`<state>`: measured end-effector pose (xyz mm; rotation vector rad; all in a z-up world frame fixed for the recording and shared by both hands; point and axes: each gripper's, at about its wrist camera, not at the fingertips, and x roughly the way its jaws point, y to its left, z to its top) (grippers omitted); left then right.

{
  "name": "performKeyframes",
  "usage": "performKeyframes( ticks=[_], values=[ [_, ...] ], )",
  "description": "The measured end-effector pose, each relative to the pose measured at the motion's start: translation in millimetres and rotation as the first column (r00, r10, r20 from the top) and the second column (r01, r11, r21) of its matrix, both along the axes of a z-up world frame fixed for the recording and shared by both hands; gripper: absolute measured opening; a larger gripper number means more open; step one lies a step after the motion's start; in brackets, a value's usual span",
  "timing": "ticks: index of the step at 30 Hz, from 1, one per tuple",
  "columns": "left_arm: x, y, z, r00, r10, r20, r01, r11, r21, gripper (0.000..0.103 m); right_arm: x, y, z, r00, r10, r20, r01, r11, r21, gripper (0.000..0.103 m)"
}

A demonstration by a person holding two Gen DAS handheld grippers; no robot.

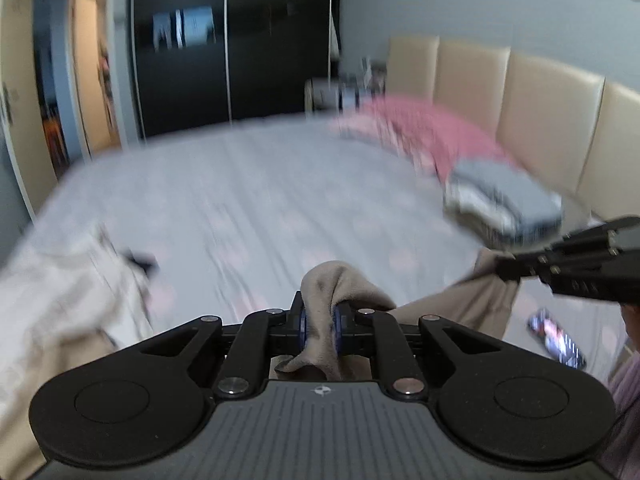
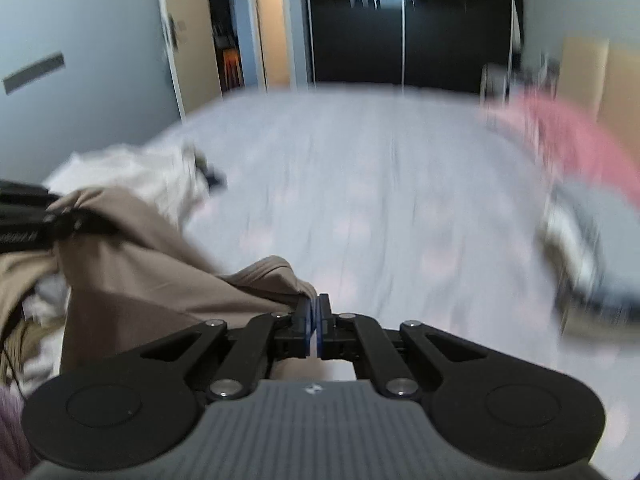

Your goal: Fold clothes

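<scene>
A beige garment [image 1: 344, 284] is bunched between the pads of my left gripper [image 1: 319, 322], which is shut on it. The cloth stretches right to my right gripper [image 1: 504, 266], which pinches its other corner. In the right wrist view my right gripper [image 2: 316, 316] is shut on an edge of the beige garment [image 2: 160, 256]. The cloth spans left to my left gripper [image 2: 60, 216], seen at the left edge. Both views are blurred by motion. The garment hangs above the bed.
The grey bed sheet [image 1: 260, 200] spreads ahead. A pile of white clothes [image 1: 60, 292] lies at the left. A stack of folded grey clothes [image 1: 504, 200] and a pink blanket [image 1: 432, 128] sit at the right by the beige headboard [image 1: 540, 100]. A phone [image 1: 558, 338] lies near the right edge.
</scene>
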<state>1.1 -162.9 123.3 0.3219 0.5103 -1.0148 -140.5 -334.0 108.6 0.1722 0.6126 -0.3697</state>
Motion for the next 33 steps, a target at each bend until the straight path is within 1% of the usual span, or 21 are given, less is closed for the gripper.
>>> performKeyframes(
  ticks=[1, 4, 5, 6, 8, 9, 10, 12, 13, 14, 16, 18, 19, 22, 23, 25, 27, 29, 31, 33],
  values=[
    [-3.7, 3.8, 16.4, 1.000, 0.008, 0.030, -0.007, 1.000, -0.026, 0.010, 3.2, 0.3, 21.0, 0.999, 0.007, 0.037, -0.006, 1.000, -0.029, 0.003],
    [-17.9, 14.9, 59.4, 0.994, 0.036, 0.102, -0.025, 0.994, -0.103, 0.010, 8.4, 0.4, 70.7, 0.991, 0.019, 0.135, -0.008, 0.997, -0.083, 0.003],
    [-22.7, 18.8, 69.1, 0.993, 0.041, 0.108, -0.028, 0.992, -0.121, 0.010, 10.0, 0.4, 85.2, 0.986, 0.020, 0.165, -0.004, 0.995, -0.098, 0.003],
    [-26.7, 21.6, 75.3, 0.995, 0.038, 0.096, -0.025, 0.991, -0.130, 0.010, 11.8, 1.3, 97.4, 0.982, 0.027, 0.187, -0.006, 0.994, -0.111, 0.003],
    [-35.0, 21.9, 72.4, 0.999, 0.005, 0.054, 0.001, 0.994, -0.107, 0.010, 16.3, 1.5, 102.1, 0.984, 0.036, 0.175, -0.017, 0.993, -0.113, 0.003],
    [-39.2, 20.9, 66.8, 0.999, -0.013, 0.031, 0.016, 0.996, -0.085, 0.010, 18.5, 1.6, 104.5, 0.985, 0.041, 0.169, -0.022, 0.993, -0.114, 0.003],
    [-42.7, 19.0, 55.2, 1.000, -0.028, 0.003, 0.028, 0.998, -0.050, 0.010, 20.7, 1.7, 106.8, 0.986, 0.045, 0.163, -0.027, 0.993, -0.115, 0.003],
    [-47.2, 14.7, 23.6, 0.997, -0.036, -0.068, 0.037, 0.999, 0.017, 0.011, 24.5, -0.9, 88.0, 0.993, 0.054, 0.102, -0.046, 0.996, -0.081, 0.003],
    [-47.8, 11.7, 3.2, 0.993, -0.031, -0.115, 0.037, 0.998, 0.052, 0.011, 25.1, -1.9, 72.4, 0.996, 0.062, 0.061, -0.059, 0.997, -0.057, 0.003],
    [-48.3, 9.0, -18.1, 0.986, -0.025, -0.162, 0.039, 0.995, 0.088, 0.011, 25.7, -3.0, 56.9, 0.997, 0.071, 0.021, -0.071, 0.997, -0.032, 0.003],
    [-48.8, 6.3, -65.8, 0.964, -0.008, -0.267, 0.053, 0.986, 0.160, 0.011, 26.6, -2.8, 17.2, 0.994, 0.084, -0.075, -0.083, 0.996, 0.012, 0.003],
    [-51.3, 6.9, -109.9, 0.927, 0.008, -0.374, 0.078, 0.974, 0.213, 0.011, 23.8, -1.7, -25.1, 0.981, 0.089, -0.171, -0.078, 0.995, 0.070, 0.003],
    [-54.2, 4.9, -127.3, 0.913, 0.007, -0.409, 0.098, 0.967, 0.234, 0.011, 22.6, -1.5, -46.9, 0.970, 0.091, -0.224, -0.070, 0.992, 0.101, 0.003],
    [-65.2, -1.8, -163.6, 0.887, -0.015, -0.462, 0.164, 0.944, 0.286, 0.013, 13.3, -2.2, -96.8, 0.937, 0.093, -0.337, -0.040, 0.986, 0.161, 0.003],
    [-67.6, -3.5, -169.5, 0.879, -0.026, -0.475, 0.188, 0.936, 0.297, 0.014, 8.7, -3.3, -108.6, 0.926, 0.088, -0.368, -0.026, 0.985, 0.169, 0.003],
    [-71.5, -6.2, -179.9, 0.865, -0.049, -0.500, 0.234, 0.920, 0.315, 0.022, 1.0, -5.2, -128.6, 0.903, 0.080, -0.421, -0.007, 0.985, 0.174, 0.003],
    [-67.8, -4.2, -178.5, 0.863, -0.078, -0.500, 0.265, 0.911, 0.317, 0.030, -3.7, -4.4, -140.7, 0.886, 0.071, -0.458, 0.002, 0.988, 0.157, 0.003],
    [-60.0, 0.3, -171.8, 0.871, -0.100, -0.482, 0.275, 0.910, 0.309, 0.047, -7.0, -10.0, -147.1, 0.880, 0.057, -0.472, 0.019, 0.988, 0.156, 0.003],
    [-45.9, -4.2, -163.2, 0.891, -0.121, -0.438, 0.278, 0.907, 0.316, 0.049, -6.1, -21.1, -154.0, 0.877, 0.040, -0.480, 0.046, 0.985, 0.167, 0.003],
    [-31.9, -8.8, -154.7, 0.908, -0.142, -0.393, 0.281, 0.904, 0.323, 0.049, -6.2, -26.4, -157.2, 0.869, 0.018, -0.494, 0.066, 0.986, 0.153, 0.003]
  ],
)
